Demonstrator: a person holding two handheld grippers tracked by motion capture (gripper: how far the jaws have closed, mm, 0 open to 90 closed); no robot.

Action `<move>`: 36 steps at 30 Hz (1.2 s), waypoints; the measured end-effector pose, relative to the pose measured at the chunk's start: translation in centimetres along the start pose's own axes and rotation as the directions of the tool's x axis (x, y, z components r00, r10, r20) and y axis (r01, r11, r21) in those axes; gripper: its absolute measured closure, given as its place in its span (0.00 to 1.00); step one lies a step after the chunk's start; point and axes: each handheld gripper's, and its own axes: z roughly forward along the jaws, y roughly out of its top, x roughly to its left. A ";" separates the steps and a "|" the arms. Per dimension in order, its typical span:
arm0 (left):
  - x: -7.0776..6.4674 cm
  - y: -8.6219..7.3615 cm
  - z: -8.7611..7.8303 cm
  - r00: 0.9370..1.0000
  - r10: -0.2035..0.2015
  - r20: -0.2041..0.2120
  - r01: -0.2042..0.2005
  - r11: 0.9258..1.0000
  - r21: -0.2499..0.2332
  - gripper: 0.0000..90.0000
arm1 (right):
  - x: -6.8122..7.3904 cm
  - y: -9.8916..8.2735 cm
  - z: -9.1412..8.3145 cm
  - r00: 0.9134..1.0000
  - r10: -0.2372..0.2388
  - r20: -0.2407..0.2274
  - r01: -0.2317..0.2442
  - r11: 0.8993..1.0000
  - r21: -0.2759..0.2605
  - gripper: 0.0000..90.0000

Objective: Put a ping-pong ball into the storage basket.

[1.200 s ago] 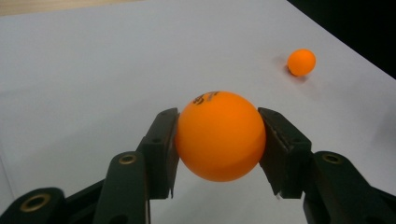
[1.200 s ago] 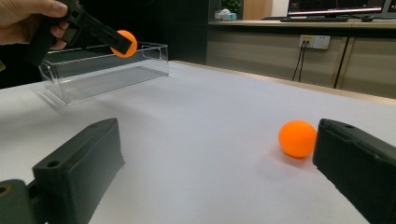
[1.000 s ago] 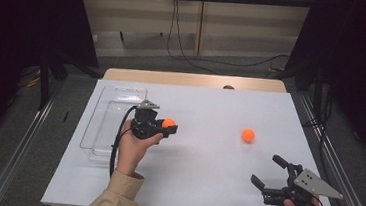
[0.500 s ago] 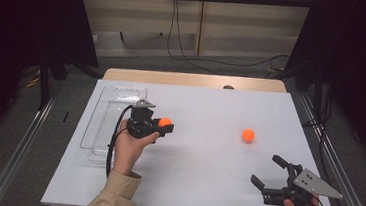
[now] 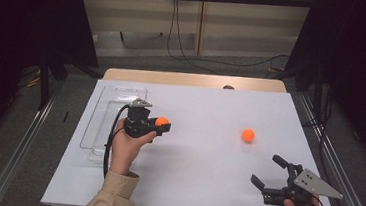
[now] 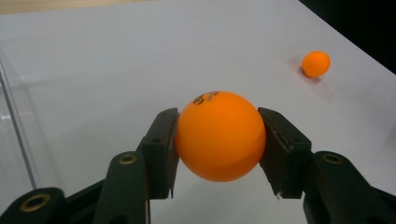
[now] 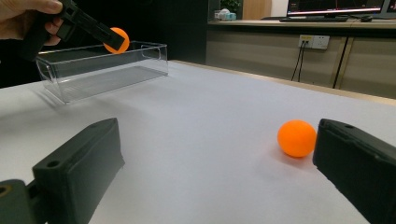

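— Left gripper (image 5: 161,125) first: what's it doing?

— Its two black jaws are clamped on an orange ping-pong ball (image 6: 220,135), one pad on each side. The left gripper view shows the ball squeezed at its widest part, with dark print on its top. From the high view, the gripper is held above the white table (image 5: 199,184), jaws pointing toward 3 o'clock.

— And the clear box?

— A clear plastic tray (image 5: 100,121) lies just beside that gripper, at its 9 o'clock, along the table's left edge. The held ball is off the tray's right wall, not over its inside.

— Is there another ball?

— Yes, a second orange ball (image 5: 248,135) sits on the table at about 3 o'clock from the held one, well apart from it. The right gripper view shows it resting on the table, beyond the jaw on that view's right side.

— Right gripper?

— Right gripper (image 5: 270,172) is low at the table's near right corner, jaws spread wide, nothing between them. The loose ball lies at its 11 o'clock, well apart
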 end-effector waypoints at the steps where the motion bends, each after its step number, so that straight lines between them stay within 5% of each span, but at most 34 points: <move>1: 0.0 0.0 -0.1 1.000 0.000 -0.003 0.000 1.000 0.006 0.57 | 0.0 0.0 0.0 1.000 0.000 -0.001 0.000 1.000 0.000 0.01; 36: 1.1 -0.3 -1.6 0.999 -0.016 -0.043 0.017 1.000 0.013 0.57 | 0.0 0.0 0.0 1.000 -0.004 0.001 0.004 1.000 0.000 0.01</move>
